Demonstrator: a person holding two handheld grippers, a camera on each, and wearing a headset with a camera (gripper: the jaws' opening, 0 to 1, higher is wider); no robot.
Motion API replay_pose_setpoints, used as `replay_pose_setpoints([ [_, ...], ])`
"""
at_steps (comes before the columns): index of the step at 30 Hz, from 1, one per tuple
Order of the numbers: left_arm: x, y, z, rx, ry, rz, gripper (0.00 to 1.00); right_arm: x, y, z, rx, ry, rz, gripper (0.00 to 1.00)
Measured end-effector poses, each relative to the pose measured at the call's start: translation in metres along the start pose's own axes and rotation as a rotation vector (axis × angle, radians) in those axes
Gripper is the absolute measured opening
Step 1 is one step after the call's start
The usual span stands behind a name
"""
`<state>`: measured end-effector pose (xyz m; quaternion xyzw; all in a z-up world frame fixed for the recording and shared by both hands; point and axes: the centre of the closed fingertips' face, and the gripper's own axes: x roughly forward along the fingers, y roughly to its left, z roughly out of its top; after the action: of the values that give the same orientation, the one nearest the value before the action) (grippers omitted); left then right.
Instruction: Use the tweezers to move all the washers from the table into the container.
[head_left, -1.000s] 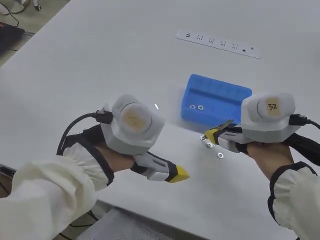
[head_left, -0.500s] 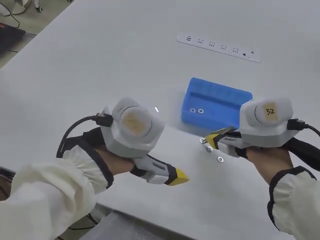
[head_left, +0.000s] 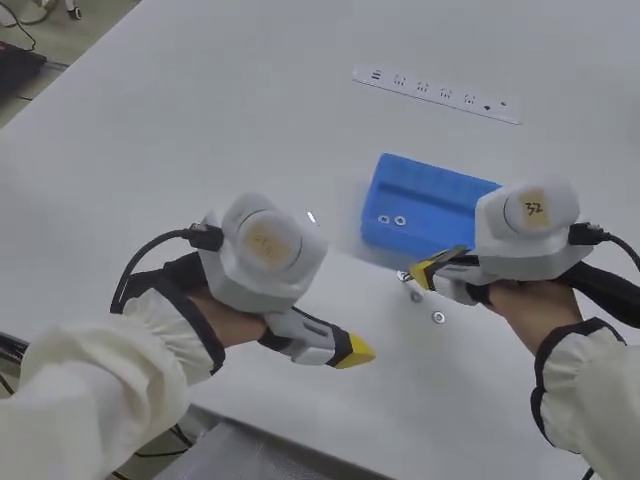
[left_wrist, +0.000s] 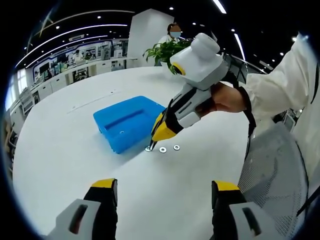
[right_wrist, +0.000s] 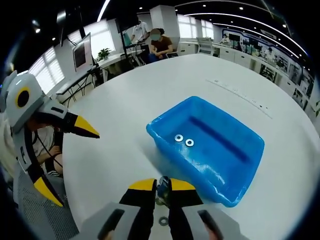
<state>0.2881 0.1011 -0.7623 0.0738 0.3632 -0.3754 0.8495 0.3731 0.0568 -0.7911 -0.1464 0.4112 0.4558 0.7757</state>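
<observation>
A blue container (head_left: 440, 200) lies on the white table (head_left: 200, 120) with two washers (head_left: 391, 219) inside; the right gripper view shows it (right_wrist: 225, 155) with both washers (right_wrist: 184, 140). Three loose washers (head_left: 416, 295) lie in front of it, also in the left gripper view (left_wrist: 162, 149). My right gripper (head_left: 425, 270) is shut on thin metal tweezers (right_wrist: 162, 187). Their tip is down at the washer (left_wrist: 148, 149) nearest the container. Whether they grip it I cannot tell. My left gripper (left_wrist: 164, 184) is open and holds nothing, well left of the washers (head_left: 355, 350).
A white power strip (head_left: 437, 92) lies beyond the container. The table's near edge (head_left: 300, 425) runs just below my left gripper. A potted plant (left_wrist: 162, 49) and people (right_wrist: 161, 40) are at other benches far behind.
My right gripper has edged slightly over the loose washers, its tip staying low by the container. My left gripper has barely moved.
</observation>
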Motion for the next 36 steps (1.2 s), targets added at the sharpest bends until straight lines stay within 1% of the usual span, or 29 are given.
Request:
replay_pose_setpoints([
  [8, -0.001, 0.0, -0.001, -0.002, -0.003, 0.002, 0.78, 0.006, -0.001, 0.009, -0.004, 0.021, 0.004, 0.05],
  [16, -0.001, 0.0, -0.003, -0.003, -0.001, 0.003, 0.77, 0.004, 0.001, 0.007, -0.026, 0.004, -0.011, 0.03],
  [20, -0.001, -0.001, -0.002, -0.002, -0.005, 0.002, 0.77, 0.002, 0.001, 0.006, -0.003, 0.007, -0.007, 0.02],
  [21, -0.001, -0.001, -0.001, -0.001, -0.007, 0.003, 0.77, -0.001, 0.003, 0.01, -0.007, -0.014, -0.002, 0.02],
  [23, -0.001, -0.001, 0.0, -0.004, -0.013, 0.005, 0.77, -0.007, 0.005, 0.016, 0.003, -0.035, 0.007, 0.02],
  [30, -0.001, 0.0, 0.003, -0.005, -0.023, 0.005, 0.78, -0.023, 0.002, 0.03, 0.007, -0.079, 0.006, 0.02],
  [33, -0.001, 0.0, 0.005, -0.005, -0.027, 0.006, 0.78, -0.028, -0.001, 0.037, 0.025, -0.104, 0.005, 0.02],
  [36, -0.002, 0.002, 0.005, -0.004, -0.027, 0.01, 0.78, -0.033, -0.004, 0.048, 0.058, -0.142, 0.009, 0.02],
])
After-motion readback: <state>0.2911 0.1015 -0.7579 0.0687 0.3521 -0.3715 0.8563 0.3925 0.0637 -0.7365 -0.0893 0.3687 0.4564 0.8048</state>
